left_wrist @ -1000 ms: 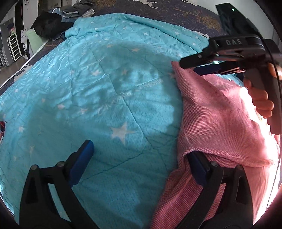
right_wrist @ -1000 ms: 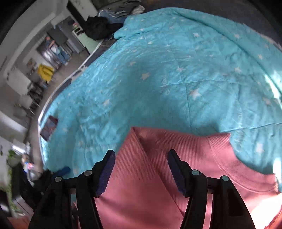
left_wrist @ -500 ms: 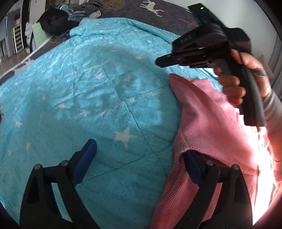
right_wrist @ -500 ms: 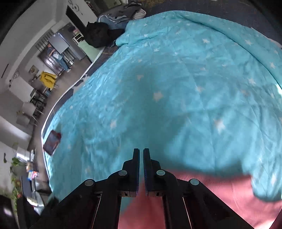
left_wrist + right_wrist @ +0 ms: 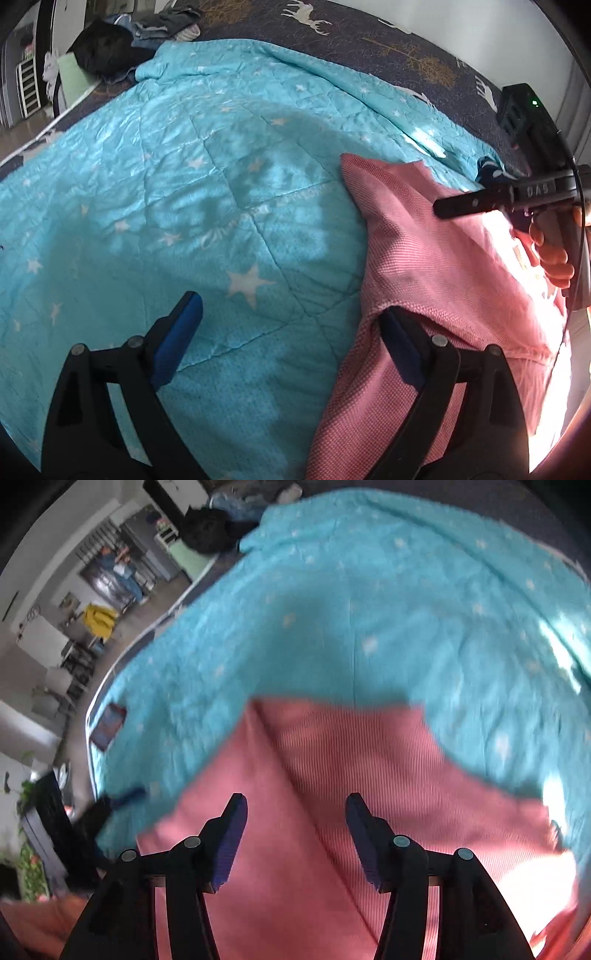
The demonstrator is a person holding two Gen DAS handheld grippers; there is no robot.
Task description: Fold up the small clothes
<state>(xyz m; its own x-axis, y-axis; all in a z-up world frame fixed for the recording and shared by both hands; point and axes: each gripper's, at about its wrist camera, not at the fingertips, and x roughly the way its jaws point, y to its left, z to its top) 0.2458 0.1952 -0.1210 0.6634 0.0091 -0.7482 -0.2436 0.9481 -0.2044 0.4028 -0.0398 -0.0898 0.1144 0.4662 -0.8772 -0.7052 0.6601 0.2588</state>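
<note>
Lying on the bed's turquoise quilt (image 5: pixel 192 192), the pink garment (image 5: pixel 424 258) sits beneath both grippers, left gripper (image 5: pixel 291 325) spread wide, right gripper (image 5: pixel 295 812) just reopened, neither grasping.

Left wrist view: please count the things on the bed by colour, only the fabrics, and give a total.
Pink: 1, the garment.
Turquoise: 1, the quilt with white stars.
Dark navy: 1, the sheet with deer and trees.
Dark mixed: 1, the clothes pile at the far corner; its single pieces cannot be told apart.
Total: 4
</note>
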